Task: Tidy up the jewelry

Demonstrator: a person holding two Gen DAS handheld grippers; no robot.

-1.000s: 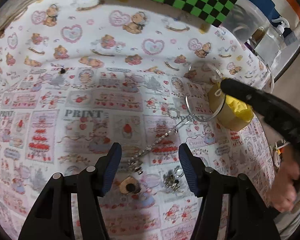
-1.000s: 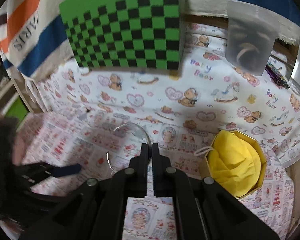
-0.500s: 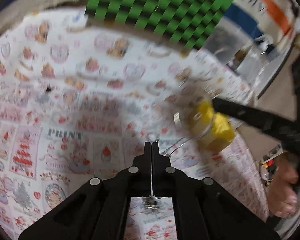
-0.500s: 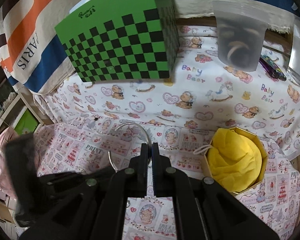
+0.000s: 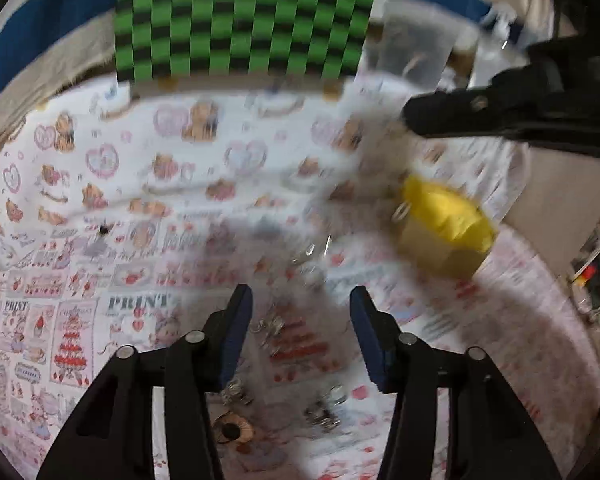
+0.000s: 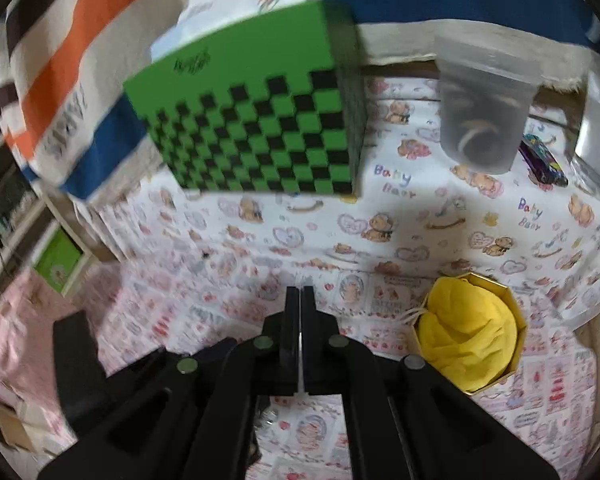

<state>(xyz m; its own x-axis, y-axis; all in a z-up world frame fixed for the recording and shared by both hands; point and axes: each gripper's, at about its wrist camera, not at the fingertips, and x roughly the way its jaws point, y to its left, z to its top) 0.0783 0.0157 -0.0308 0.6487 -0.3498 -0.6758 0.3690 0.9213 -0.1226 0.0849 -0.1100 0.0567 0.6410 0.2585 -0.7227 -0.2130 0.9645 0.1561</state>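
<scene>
1. Left tool (image 5: 300, 328): jaws wide apart, nothing between them. It hangs over the printed cloth surface (image 5: 100, 240), above a scatter of small jewelry pieces (image 5: 276, 326). Further bits lie near its base: a silver cluster (image 5: 324, 412) and a round brownish piece (image 5: 232, 432).
2. Right tool (image 6: 301, 336): jaws pressed together. A thin pale sliver shows in the seam low down; can't tell if it's a wire/hoop or just glare. The left view shows it up high, over and behind the yellow box (image 5: 444, 236).
3. Yellow box w/ yellow cloth pouch (image 6: 468, 336) sits on the surface, right of the right tool, near the edge. Prob the drop target.
4. Risk: left view is badly smeared, so the tool seems to be moving fast. Closing now could miss or flick pieces off the cloth.
5. Risk: pieces lie close together; chain bits may be tangled. Grabbing one could drag its neighbors along.
6. Risk: if the right tool does carry smth thin, it could slip out unnoticed, or catch on the pouch drawstring (image 6: 414, 314).
7. Risk: the pouch fills most of the box, so a dropped item may bounce off the fabric and over the rim.
8. Risk: the two tools are near each other; arms could collide.
</scene>
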